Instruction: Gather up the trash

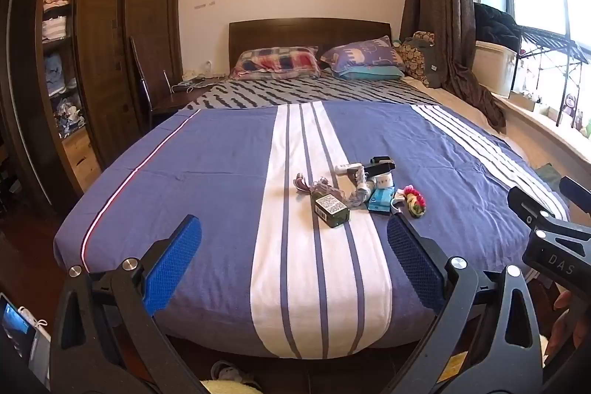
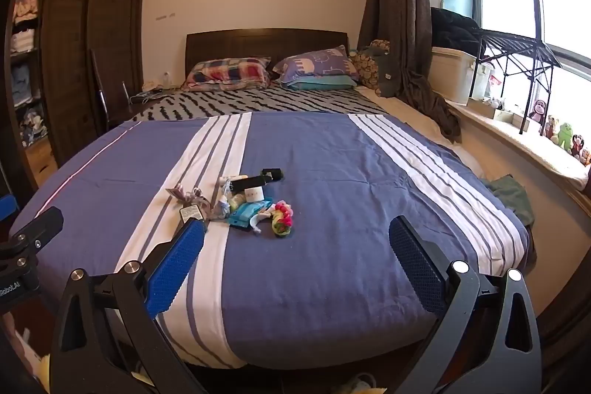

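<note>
A small heap of items lies on the blue striped bedspread [image 1: 221, 172]: a dark green box with a white label [image 1: 331, 210], a crumpled wrapper [image 1: 303, 182], a light blue packet [image 1: 379, 201], a white jar [image 1: 384, 179], a black bar-shaped item [image 1: 378, 167] and a pink-green knitted piece [image 1: 415, 200]. The same heap shows in the right wrist view, with the packet [image 2: 248, 212] and the knitted piece [image 2: 282, 218]. My left gripper [image 1: 293, 246] is open and empty, short of the heap. My right gripper [image 2: 297, 248] is open and empty, near the bed's foot.
Two pillows [image 1: 280, 61] and a wooden headboard [image 1: 308, 28] are at the far end. A dark wardrobe [image 1: 110, 43] stands left. A curtain [image 1: 439, 6] and a window ledge with toys [image 2: 561, 135] are right. A green cloth [image 2: 511, 196] lies at the bed's right edge.
</note>
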Demonstrator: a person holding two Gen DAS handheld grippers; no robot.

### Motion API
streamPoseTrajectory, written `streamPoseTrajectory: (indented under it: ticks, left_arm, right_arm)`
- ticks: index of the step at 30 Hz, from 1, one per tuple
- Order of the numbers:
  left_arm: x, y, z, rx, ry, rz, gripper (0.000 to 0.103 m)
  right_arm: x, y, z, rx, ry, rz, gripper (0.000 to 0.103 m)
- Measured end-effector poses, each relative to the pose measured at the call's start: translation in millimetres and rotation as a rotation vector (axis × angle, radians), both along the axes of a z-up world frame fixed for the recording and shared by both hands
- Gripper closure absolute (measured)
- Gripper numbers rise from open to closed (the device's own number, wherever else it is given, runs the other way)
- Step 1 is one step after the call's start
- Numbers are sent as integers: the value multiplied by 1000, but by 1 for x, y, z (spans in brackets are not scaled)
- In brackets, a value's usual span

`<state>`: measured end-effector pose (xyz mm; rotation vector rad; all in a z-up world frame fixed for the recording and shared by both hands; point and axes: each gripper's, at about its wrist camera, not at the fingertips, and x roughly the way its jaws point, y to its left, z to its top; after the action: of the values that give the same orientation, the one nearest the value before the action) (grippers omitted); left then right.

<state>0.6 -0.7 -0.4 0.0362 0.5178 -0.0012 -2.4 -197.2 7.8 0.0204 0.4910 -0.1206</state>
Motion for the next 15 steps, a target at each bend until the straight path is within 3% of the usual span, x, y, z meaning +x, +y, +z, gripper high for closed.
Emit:
streamPoseTrajectory:
  ticks: [15]
  left_arm:
    - [6, 4, -1, 6, -20, 6, 8]
  right_arm:
    - [-2, -1, 3, -7, -9, 3, 3]
